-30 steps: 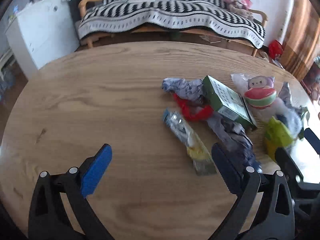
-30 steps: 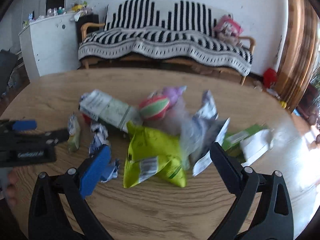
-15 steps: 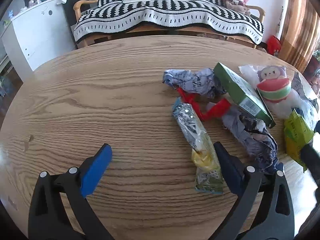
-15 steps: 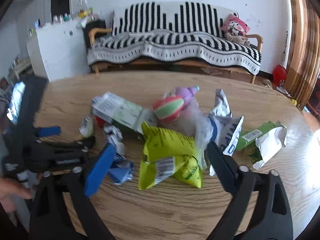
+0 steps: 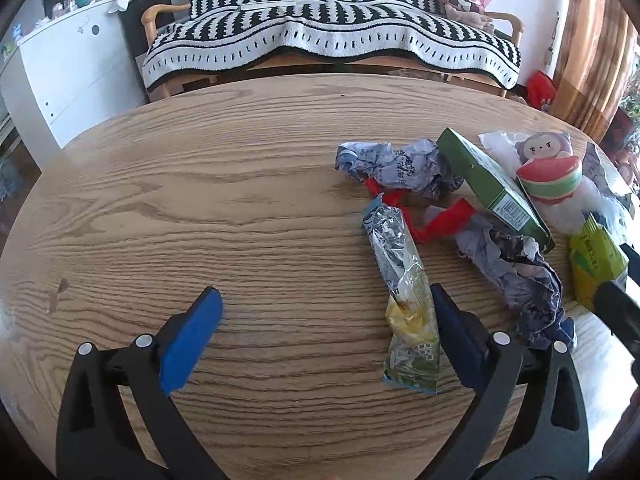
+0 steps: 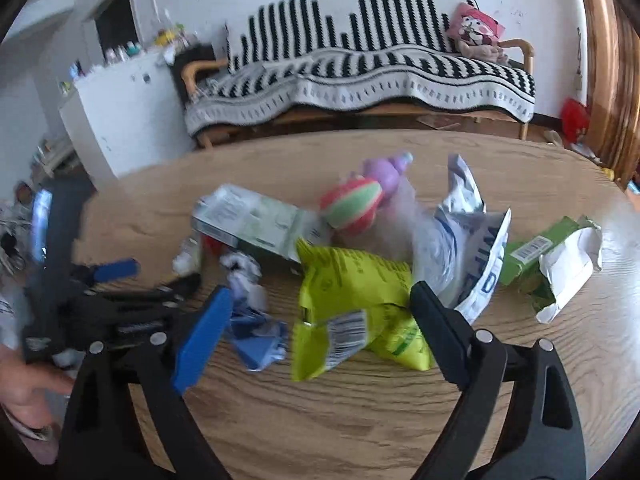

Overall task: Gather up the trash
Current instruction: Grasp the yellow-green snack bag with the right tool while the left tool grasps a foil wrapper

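**Operator:** Left wrist view first: the long foil snack wrapper (image 5: 404, 292) lies flat on the wooden table (image 5: 200, 200), its near end just inside my left gripper (image 5: 324, 320), close by the right-hand finger. Jaws stand wide, nothing pinched.

**Partner:** And the rest of the trash?

**Operator:** Just beyond the wrapper sit a red strip (image 5: 432, 220), two crumpled grey papers (image 5: 396, 168), a green carton (image 5: 492, 192) and a round striped toy (image 5: 548, 176), all bunched on the table's right side.

**Partner:** Right side?

**Operator:** In the right wrist view, which is blurred, the lime-green snack bag (image 6: 352, 304) lies between the fingers of my right gripper (image 6: 316, 328), which is open wide with nothing gripped; I can't tell whether the right finger touches the bag. A white wipes packet (image 6: 476, 248) stands just behind, and a torn green box (image 6: 552, 260) lies further right. My left gripper shows at the left edge, held by a hand (image 6: 28, 384).
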A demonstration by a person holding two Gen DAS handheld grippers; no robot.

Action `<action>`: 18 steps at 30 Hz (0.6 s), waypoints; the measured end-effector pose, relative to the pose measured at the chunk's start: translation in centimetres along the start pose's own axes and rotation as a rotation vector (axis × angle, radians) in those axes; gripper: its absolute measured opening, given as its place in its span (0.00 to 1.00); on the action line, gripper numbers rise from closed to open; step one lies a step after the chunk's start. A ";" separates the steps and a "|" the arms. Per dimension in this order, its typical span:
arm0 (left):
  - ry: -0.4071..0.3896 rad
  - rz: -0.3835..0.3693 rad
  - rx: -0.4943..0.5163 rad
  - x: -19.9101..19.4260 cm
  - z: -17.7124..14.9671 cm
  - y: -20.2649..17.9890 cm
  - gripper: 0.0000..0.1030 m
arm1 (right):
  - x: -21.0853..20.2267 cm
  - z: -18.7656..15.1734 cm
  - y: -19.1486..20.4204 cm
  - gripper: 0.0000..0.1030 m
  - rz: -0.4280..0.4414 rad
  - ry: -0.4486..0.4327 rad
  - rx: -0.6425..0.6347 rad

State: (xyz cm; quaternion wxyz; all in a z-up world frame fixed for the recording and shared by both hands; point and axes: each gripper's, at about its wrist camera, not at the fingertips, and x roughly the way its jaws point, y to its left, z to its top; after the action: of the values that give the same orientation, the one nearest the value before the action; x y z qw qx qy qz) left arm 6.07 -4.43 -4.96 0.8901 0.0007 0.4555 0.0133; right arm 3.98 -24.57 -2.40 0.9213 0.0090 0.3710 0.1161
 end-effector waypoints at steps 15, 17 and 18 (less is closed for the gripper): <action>-0.014 -0.067 0.090 -0.1 0.1 -0.4 0.88 | 0.0 -0.1 -2.5 0.55 0.106 0.010 0.185; -0.032 -0.057 0.090 -0.5 0.0 -0.4 0.69 | -0.7 0.0 -2.2 0.55 0.117 -0.009 0.174; -0.038 -0.053 0.091 -0.6 0.0 -0.4 0.65 | -0.9 0.1 -2.0 0.55 0.115 -0.012 0.164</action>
State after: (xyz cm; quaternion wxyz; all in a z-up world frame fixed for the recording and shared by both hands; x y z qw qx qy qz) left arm 5.73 -4.85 -4.48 0.8977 0.0292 0.4385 -0.0309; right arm 3.81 -26.68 -1.90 0.9115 0.1065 0.3725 0.1382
